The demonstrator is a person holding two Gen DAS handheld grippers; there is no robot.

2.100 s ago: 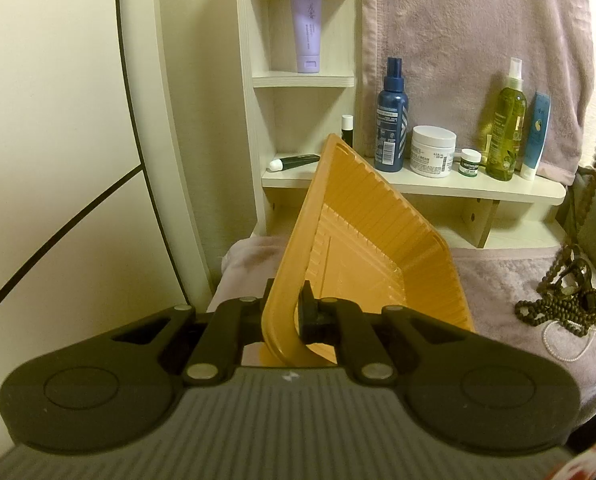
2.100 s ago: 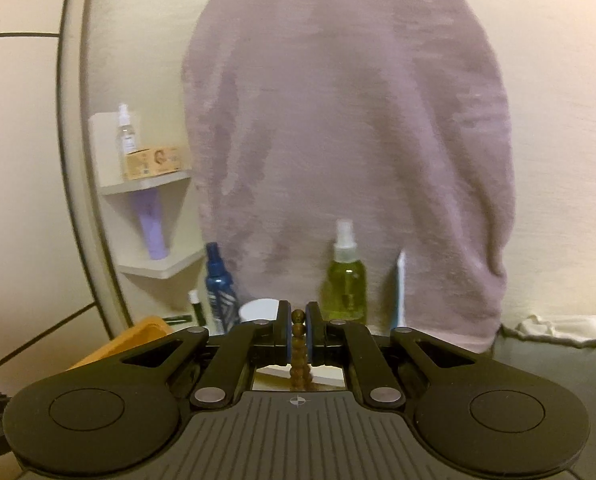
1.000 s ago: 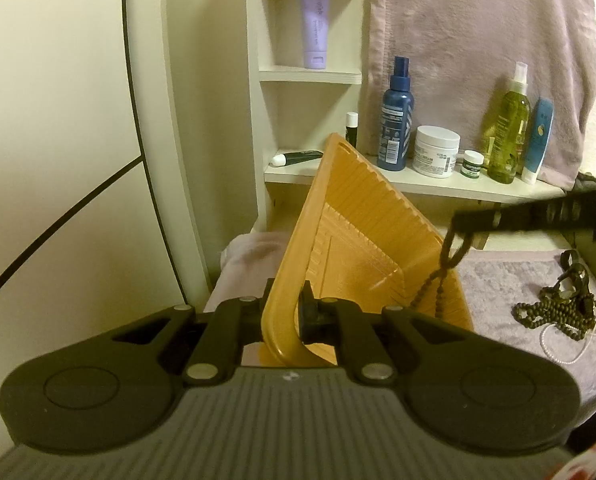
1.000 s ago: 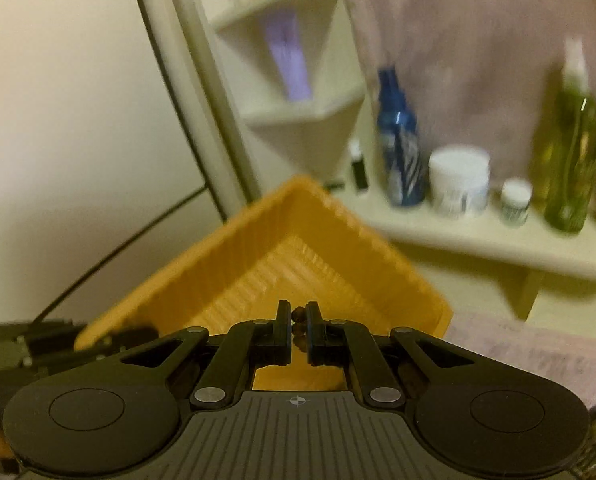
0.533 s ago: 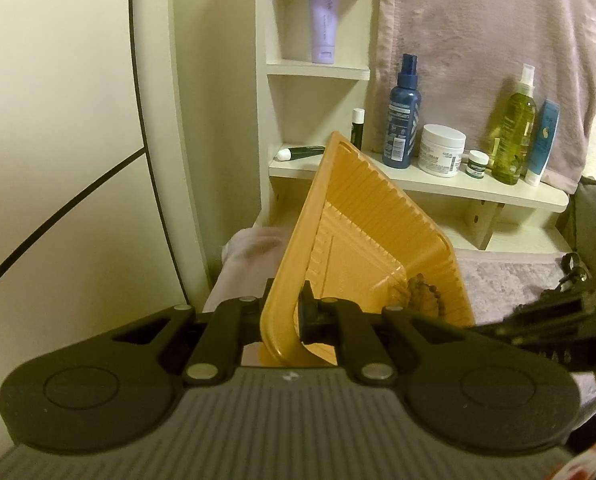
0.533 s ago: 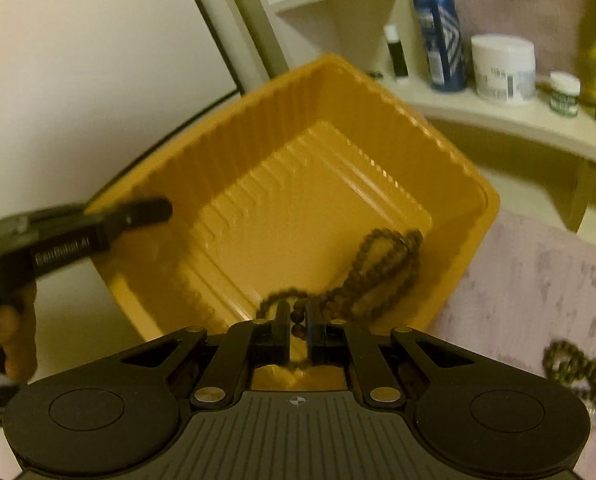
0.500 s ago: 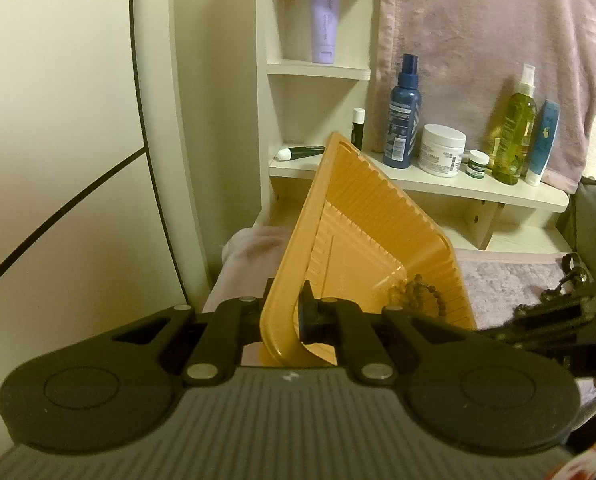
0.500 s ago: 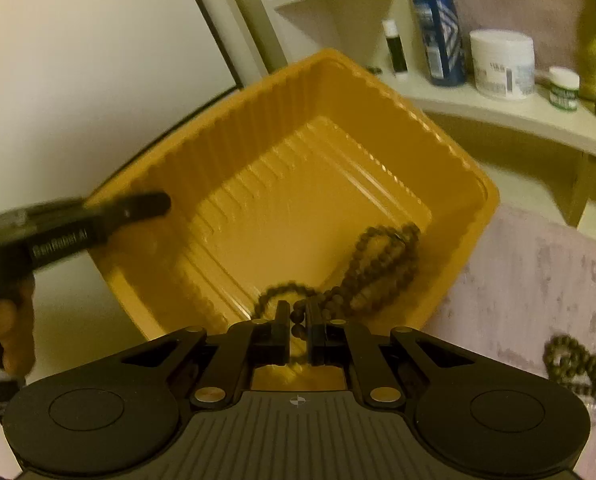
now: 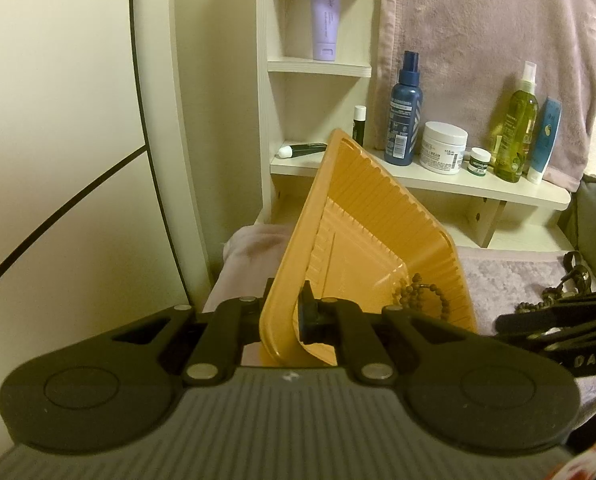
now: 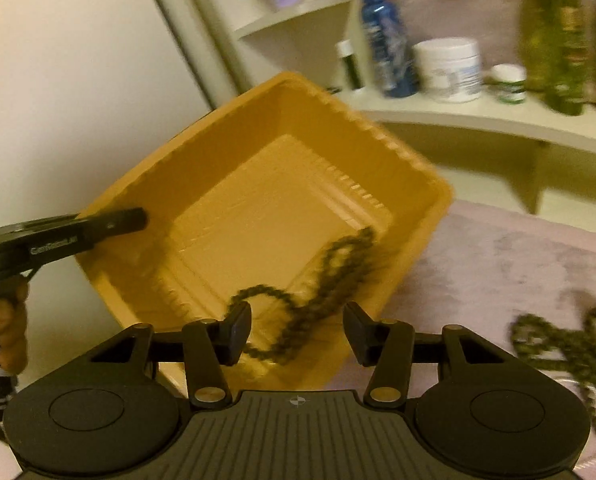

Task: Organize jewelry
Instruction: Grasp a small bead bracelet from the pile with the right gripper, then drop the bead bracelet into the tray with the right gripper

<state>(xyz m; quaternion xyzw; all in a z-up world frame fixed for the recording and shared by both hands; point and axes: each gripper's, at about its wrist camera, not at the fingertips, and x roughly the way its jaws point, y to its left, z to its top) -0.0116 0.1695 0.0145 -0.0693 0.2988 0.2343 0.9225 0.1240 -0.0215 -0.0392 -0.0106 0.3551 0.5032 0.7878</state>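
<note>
Orange tray (image 10: 202, 152) holds a brown bead necklace (image 10: 309, 300).

Open tray mouth, crowded shelf behind

The orange tray (image 10: 202, 168) is tilted with its mouth clear on the right wrist camera's side; only the brown bead strand (image 10: 317, 280) lies in its lower corner, the rest of the floor bare. The left gripper (image 9: 284, 316) clamps the near wall, blocking that edge. The right gripper (image 10: 298, 332), jaws just opened, has nothing pressing between its pads. Behind, the shelf (image 9: 437, 184) is lined with bottles and jars. A second bead pile (image 10: 557, 344) occupies the pink cloth (image 10: 497, 264) to the right; the cloth between it and the tray is bare.
</note>
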